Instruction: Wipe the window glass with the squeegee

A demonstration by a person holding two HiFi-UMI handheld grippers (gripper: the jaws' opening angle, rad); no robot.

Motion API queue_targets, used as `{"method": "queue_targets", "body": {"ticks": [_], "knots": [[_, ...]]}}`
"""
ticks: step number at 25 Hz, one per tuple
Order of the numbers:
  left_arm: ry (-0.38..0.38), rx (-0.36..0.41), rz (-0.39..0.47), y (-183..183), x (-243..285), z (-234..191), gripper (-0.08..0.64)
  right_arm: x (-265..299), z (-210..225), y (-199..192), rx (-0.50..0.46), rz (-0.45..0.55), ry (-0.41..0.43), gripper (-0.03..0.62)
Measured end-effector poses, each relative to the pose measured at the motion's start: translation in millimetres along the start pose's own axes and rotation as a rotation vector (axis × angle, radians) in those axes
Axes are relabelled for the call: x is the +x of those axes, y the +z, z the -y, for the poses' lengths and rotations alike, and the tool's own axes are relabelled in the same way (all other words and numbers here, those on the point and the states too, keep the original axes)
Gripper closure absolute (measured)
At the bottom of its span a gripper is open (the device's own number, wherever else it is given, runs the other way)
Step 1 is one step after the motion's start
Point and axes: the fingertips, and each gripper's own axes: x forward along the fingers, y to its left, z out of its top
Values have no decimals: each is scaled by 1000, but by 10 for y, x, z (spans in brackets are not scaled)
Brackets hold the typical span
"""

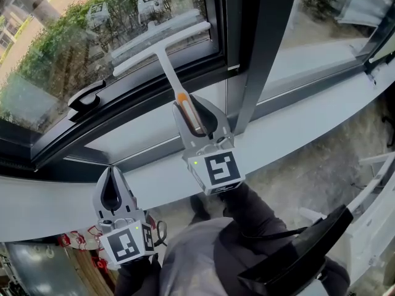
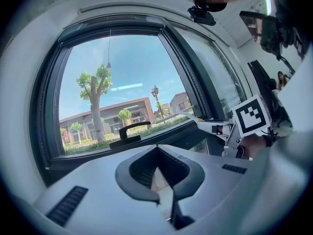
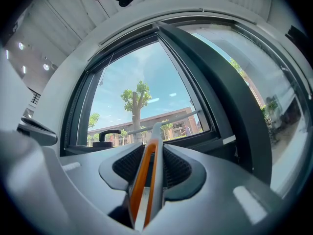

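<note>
Where the dark metal frame (image 1: 247,54) meets a smooth white sill (image 1: 154,180), the window glass (image 1: 55,60) fills the head view from 9 to 12 o'clock. It mirrors both marker cubes and shows green shrubs outside. A black lever handle (image 1: 86,96) sits on the lower rail at about 10 o'clock. The floor (image 1: 308,171), towards 3 o'clock, is grey and speckled.

The squeegee (image 1: 162,47) is a white plastic T with a long straight blade bar and a slim stem, and its grip carries an orange strip. The bar lies low on the pane, close above the rail at 12 o'clock (its reflection runs just beside it, though actual contact cannot be made out). The right gripper (image 1: 190,108), pale grey with ribbed dark pads, has its jaws pinching the orange-striped grip, with the stem running on towards 11 o'clock. The left gripper (image 1: 113,172) hangs at 7 o'clock over the sill. Its jaws are pressed together at the tips around a teardrop gap, with nothing in them.
</note>
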Motion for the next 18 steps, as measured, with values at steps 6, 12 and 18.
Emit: {"method": "queue_targets", "body": {"ticks": [6,12,18], "knots": [[-6,8,-7,-36,2,41,561,-32,22,-135,22,-15,1,462],[-9,16,-15,-39,21,69,561,-36,37,-229,43,-30,9,463],[-12,24,-25,-71,24,106,561,-61,47,-341,89,-42,21,463]]}}
